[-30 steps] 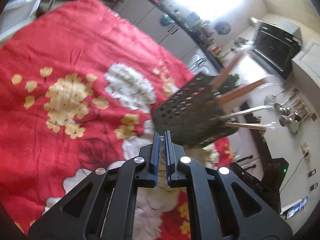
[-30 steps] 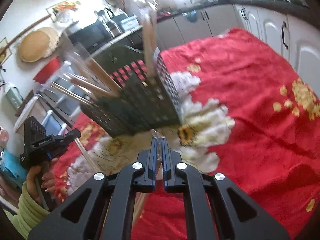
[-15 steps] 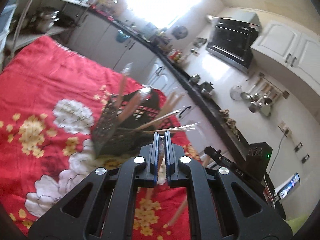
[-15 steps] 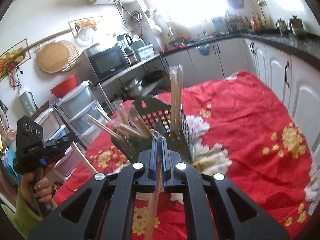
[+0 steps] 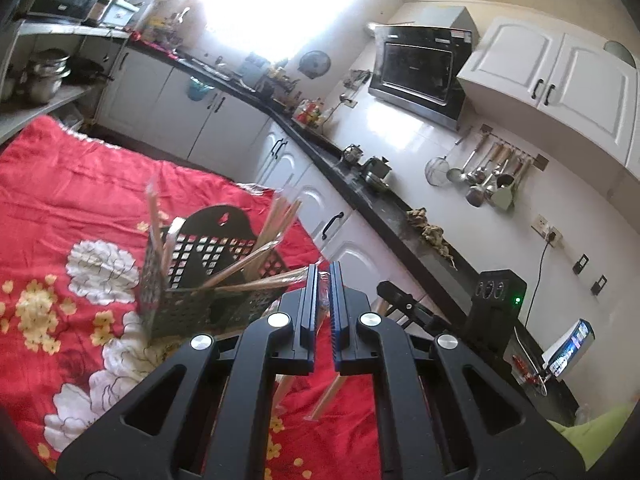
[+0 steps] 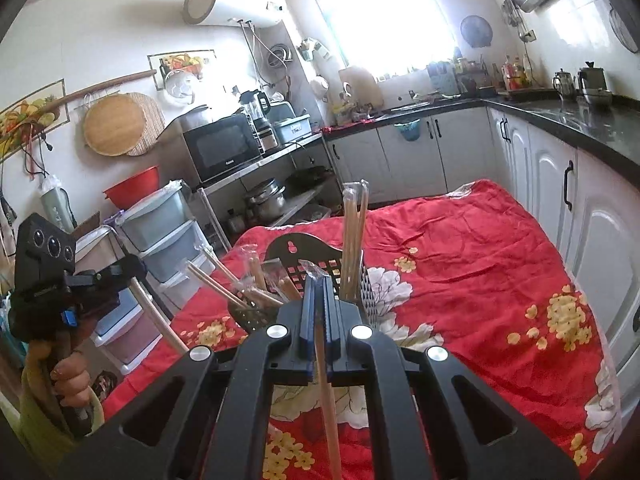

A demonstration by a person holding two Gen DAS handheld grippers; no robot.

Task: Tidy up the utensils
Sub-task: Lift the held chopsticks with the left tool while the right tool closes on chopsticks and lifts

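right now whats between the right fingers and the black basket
Nothing: in the right wrist view the right gripper, holding wrapped chopsticks, overlaps the black basket.

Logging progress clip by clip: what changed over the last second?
Both tools rose and tipped up from the red cloth, so the black basket now sits lower and farther off. The left tool and right tool each stayed clamped on a wrapped chopstick pair. The basket stayed put with its chopsticks.
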